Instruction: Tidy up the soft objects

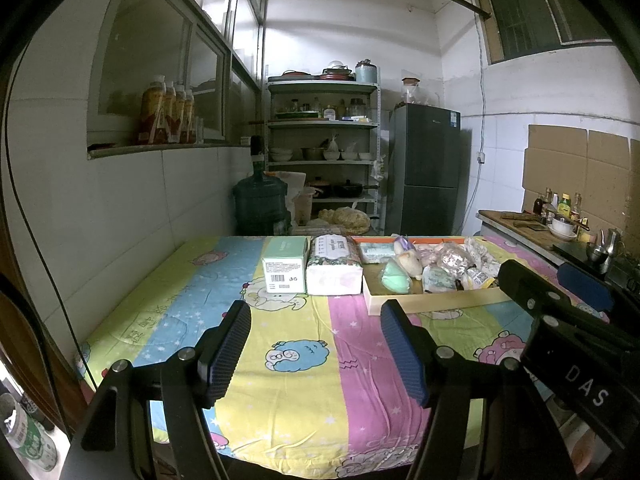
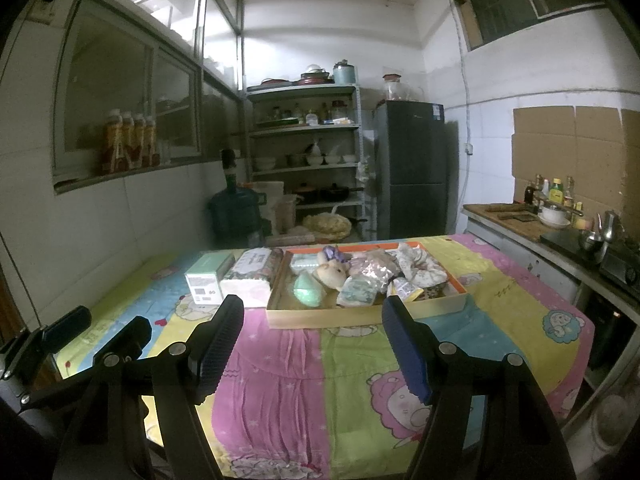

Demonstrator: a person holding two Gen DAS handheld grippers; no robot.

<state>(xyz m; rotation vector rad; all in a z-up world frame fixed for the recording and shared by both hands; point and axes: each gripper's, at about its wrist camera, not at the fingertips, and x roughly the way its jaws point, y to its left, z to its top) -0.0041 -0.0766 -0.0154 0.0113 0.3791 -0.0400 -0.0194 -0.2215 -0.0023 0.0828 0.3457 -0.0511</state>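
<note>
A shallow wooden tray (image 2: 360, 315) with an orange rim sits at the far middle of the table and also shows in the left wrist view (image 1: 436, 303). It holds several soft things: a green pouch (image 2: 308, 288), a beige plush toy (image 2: 331, 273), a floral cloth (image 2: 420, 266) and crinkly packets (image 2: 362, 291). A green box (image 1: 285, 265) and a tissue pack (image 1: 335, 266) stand left of the tray. My left gripper (image 1: 316, 346) is open and empty, well short of them. My right gripper (image 2: 312, 344) is open and empty, in front of the tray.
A striped cartoon cloth (image 2: 288, 380) covers the table. Behind it stand a water jug (image 1: 260, 204), a metal shelf with dishes (image 1: 324, 148) and a dark fridge (image 1: 424, 168). A counter with bottles and bowls (image 2: 560, 220) runs along the right.
</note>
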